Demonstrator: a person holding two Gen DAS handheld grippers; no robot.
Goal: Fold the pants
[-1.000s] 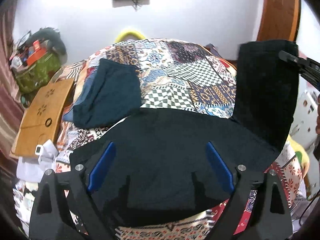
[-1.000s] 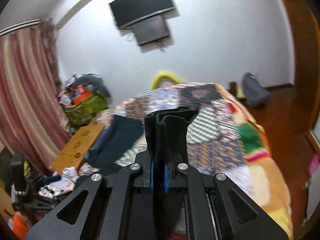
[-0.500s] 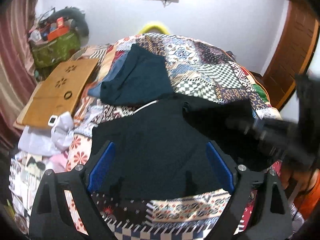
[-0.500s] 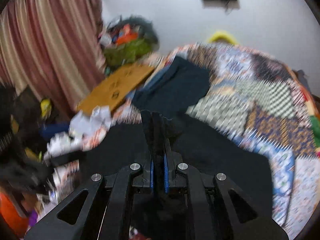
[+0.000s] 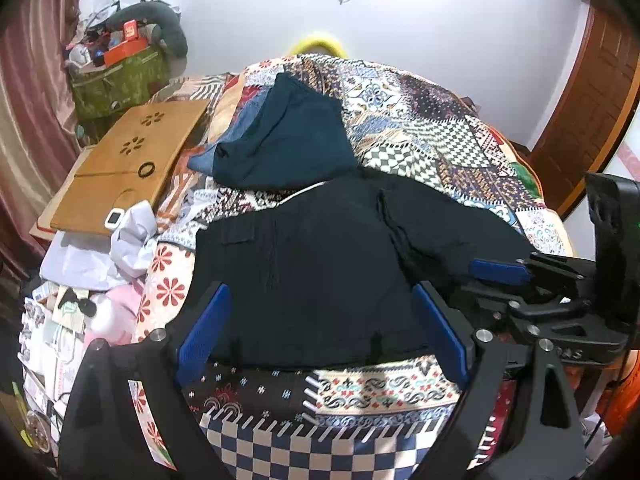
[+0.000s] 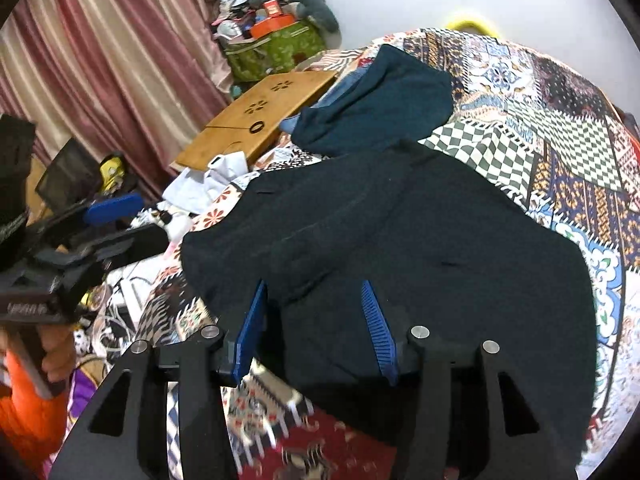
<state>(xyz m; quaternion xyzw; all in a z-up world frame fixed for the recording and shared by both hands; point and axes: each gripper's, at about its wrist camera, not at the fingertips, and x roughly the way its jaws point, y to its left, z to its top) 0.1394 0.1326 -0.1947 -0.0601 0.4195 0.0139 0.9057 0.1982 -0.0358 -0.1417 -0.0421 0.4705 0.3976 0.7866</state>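
One bed with a many-coloured patchwork quilt fills both views and carries two garments. The larger is one pair of black fabric pants, lying flat on the near part of the bed with one section folded over on its right side; in the right wrist view the same pants spread across the quilt. Beyond them, touching their far edge, lies one folded dark teal garment on top of a blue piece of cloth.

Left of the bed sits one flat wooden lap tray with flower-shaped cut-outs, with a pile of white papers and cloth at its near end and one green patterned bag heaped with clutter by the striped pink curtain.

The left gripper hovers over the near hem of the pants, its blue-padded fingers spread wide with nothing between them. The right gripper points across the pants from the right, its fingers parted and holding nothing, the fabric lying just beneath them.
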